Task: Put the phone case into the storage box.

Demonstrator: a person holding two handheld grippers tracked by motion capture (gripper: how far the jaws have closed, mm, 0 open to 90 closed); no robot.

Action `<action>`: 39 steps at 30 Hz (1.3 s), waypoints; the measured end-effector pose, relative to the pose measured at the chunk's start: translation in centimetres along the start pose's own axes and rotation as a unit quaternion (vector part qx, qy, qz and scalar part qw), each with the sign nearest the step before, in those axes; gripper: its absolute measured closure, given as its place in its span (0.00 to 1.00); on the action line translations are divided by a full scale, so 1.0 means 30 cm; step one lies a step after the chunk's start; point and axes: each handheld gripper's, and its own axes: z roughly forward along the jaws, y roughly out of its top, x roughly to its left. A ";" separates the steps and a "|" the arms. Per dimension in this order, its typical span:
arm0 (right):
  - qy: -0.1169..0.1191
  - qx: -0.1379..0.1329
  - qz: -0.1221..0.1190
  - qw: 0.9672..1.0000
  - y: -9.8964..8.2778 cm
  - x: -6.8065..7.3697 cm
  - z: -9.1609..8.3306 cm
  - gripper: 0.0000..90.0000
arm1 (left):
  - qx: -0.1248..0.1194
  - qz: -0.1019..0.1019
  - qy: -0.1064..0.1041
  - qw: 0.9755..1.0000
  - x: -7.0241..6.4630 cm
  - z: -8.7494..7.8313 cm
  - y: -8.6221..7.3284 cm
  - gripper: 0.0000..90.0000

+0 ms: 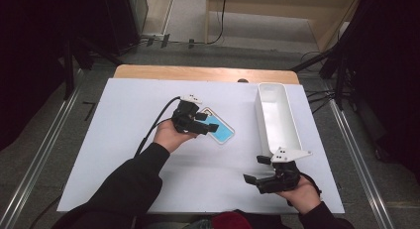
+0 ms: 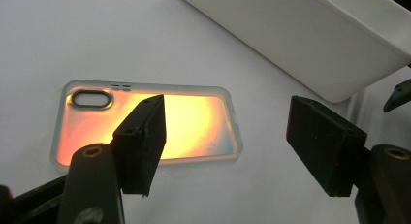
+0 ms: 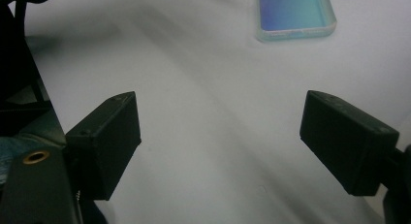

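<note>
The left gripper (image 2: 225,146) hovered, jaws apart, over the flat iridescent translucent phone case (image 2: 194,120); the right gripper (image 3: 220,151), jaws apart, held nothing.

phone case (image 2: 194,122): orange-yellow sheen, blue from above | bin (image 1: 275,115): white | tongs (image 2: 225,146): black

Both claws open, nothing gripped

Left black two-jaw claw (image 1: 205,124) reaches forward mid-bench from a dark-sleeved forearm, jaws apart and empty; right black two-jaw claw (image 1: 253,182) sits low near the front edge, pointing left, jaws wide apart, hand (image 1: 303,197) gripping its body.
</note>
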 end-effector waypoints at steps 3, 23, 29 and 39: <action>-0.001 0.000 0.000 1.000 0.000 -0.001 0.000 0.15 | 0.002 0.006 0.003 1.000 -0.002 0.019 0.004 0.34; 0.004 0.001 0.000 1.000 0.000 0.002 0.001 0.15 | 0.021 0.003 0.002 1.000 -0.012 0.088 -0.005 0.87; 0.002 0.000 -0.003 1.000 0.000 0.001 0.001 0.15 | 0.013 0.001 0.001 1.000 -0.017 0.102 -0.020 0.99; 0.002 0.000 -0.002 1.000 0.000 0.000 0.000 0.15 | 0.023 -0.005 0.010 1.000 -0.019 0.135 -0.049 0.99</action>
